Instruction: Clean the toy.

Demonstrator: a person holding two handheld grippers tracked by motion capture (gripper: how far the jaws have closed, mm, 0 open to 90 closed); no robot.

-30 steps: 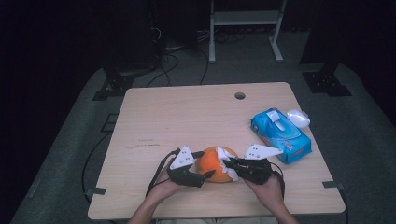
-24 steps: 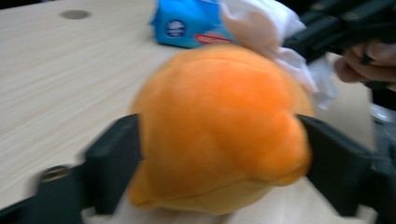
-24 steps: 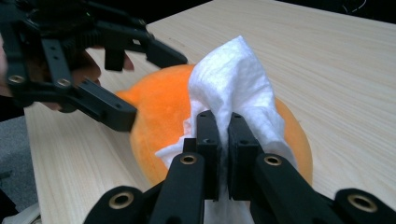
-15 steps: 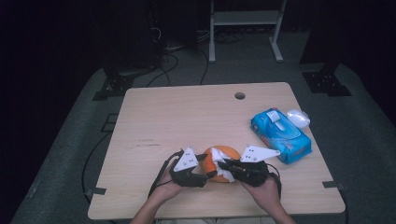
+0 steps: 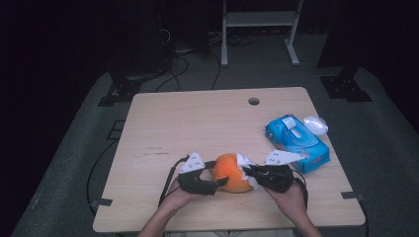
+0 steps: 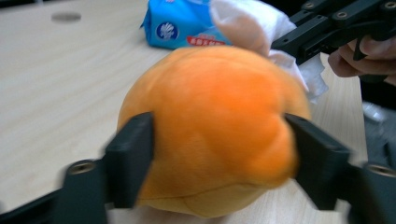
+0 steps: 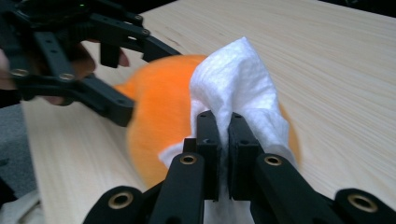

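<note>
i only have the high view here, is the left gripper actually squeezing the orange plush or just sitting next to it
Observer: Squeezing. In the left gripper view both black pads press into the sides of the orange plush, held by the left gripper; its jaws have just been adjusting around the plush.
Operator: ok and whats the white stuff by the right gripper
Observer: A white tissue. The right gripper view shows the right gripper shut on it, the tissue pinched between the two pads.
Operator: is the tissue on the plush or off it
Observer: On it. The tissue lies against the plush's upper side, on the side away from the left gripper.
Operator: what's the blue thing
Observer: A blue tissue pack lying behind the plush.
</note>
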